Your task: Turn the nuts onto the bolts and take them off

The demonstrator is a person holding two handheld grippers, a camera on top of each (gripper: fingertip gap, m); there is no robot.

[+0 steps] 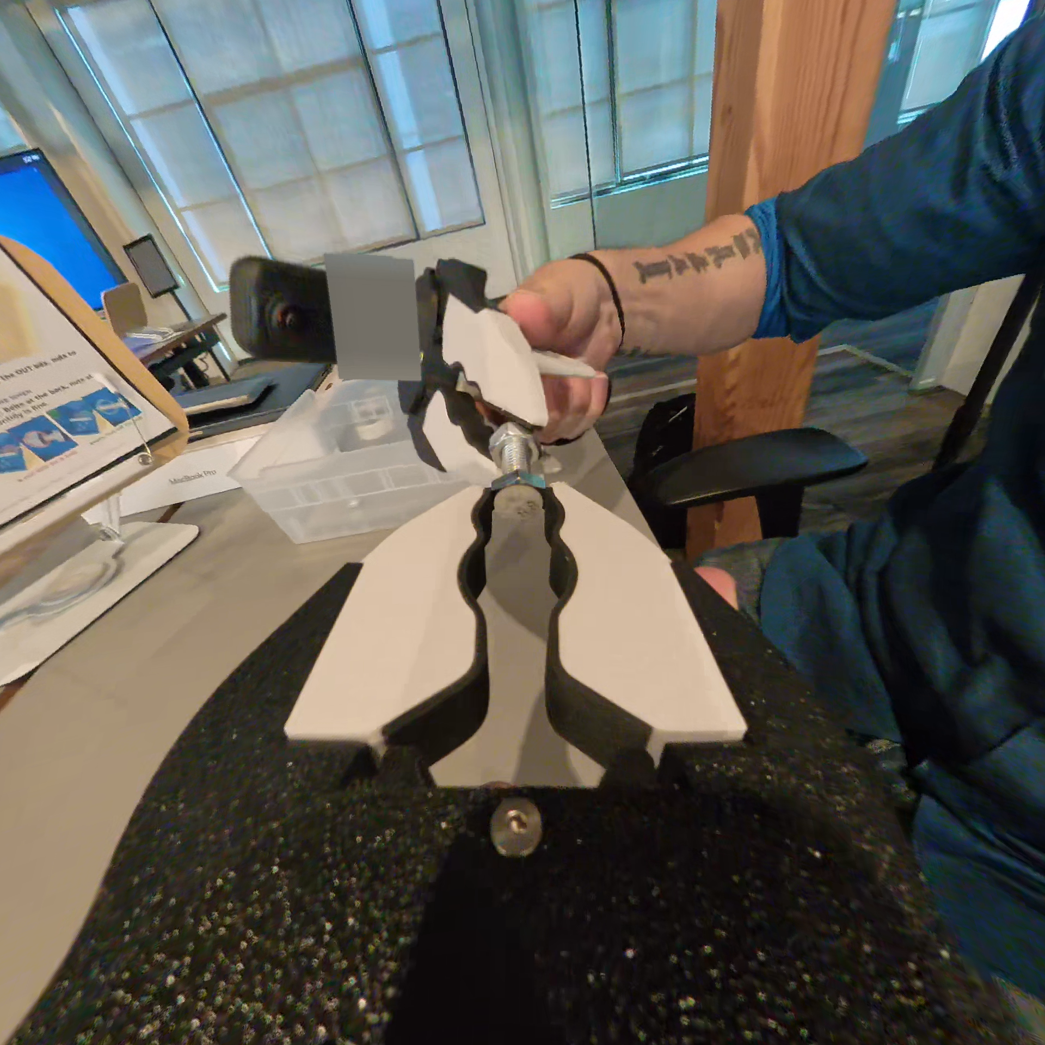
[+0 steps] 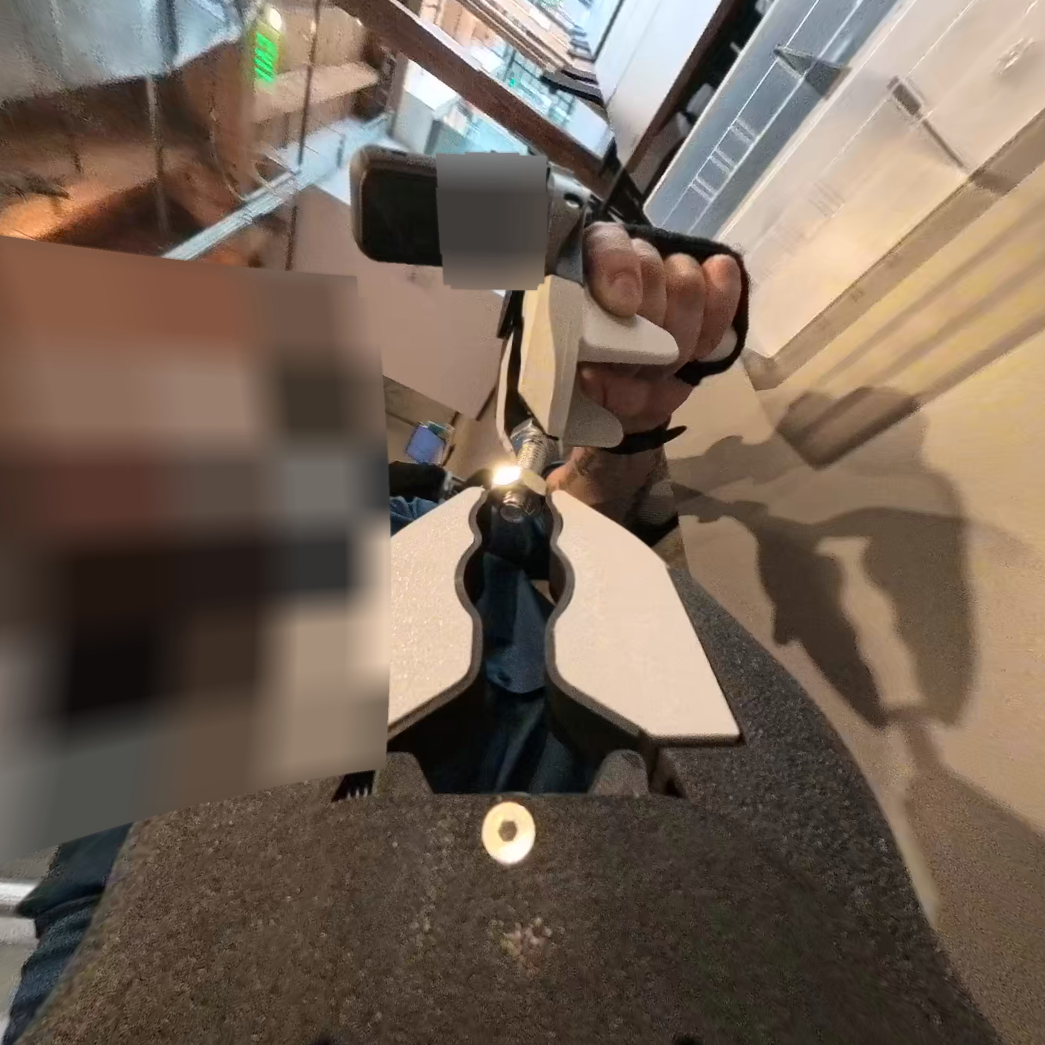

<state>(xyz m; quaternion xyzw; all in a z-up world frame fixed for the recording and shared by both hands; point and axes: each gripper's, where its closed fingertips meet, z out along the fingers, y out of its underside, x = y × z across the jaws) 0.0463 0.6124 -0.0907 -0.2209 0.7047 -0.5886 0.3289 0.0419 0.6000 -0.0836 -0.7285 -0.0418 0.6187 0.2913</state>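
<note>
A silver bolt (image 1: 514, 459) is held in the air between my two grippers, above the table's right edge. My left gripper (image 1: 517, 500) is shut on the bolt's head end, and the threaded shaft points away from it. A silver nut (image 1: 506, 438) sits on the far end of the thread. My right gripper (image 1: 503, 423) comes in from above and is shut on that nut. In the right wrist view my right gripper (image 2: 512, 506) is shut on the nut (image 2: 512, 512). The thread (image 2: 534, 452) runs on into my left gripper (image 2: 537, 432).
A clear plastic bin (image 1: 350, 452) stands on the beige table (image 1: 169, 622) behind the grippers. An instruction board on a stand (image 1: 73, 407) is at the left. A black chair armrest (image 1: 752, 463) and a wooden post (image 1: 791, 169) are at the right. Less than 4 cm separates the two grippers' tips.
</note>
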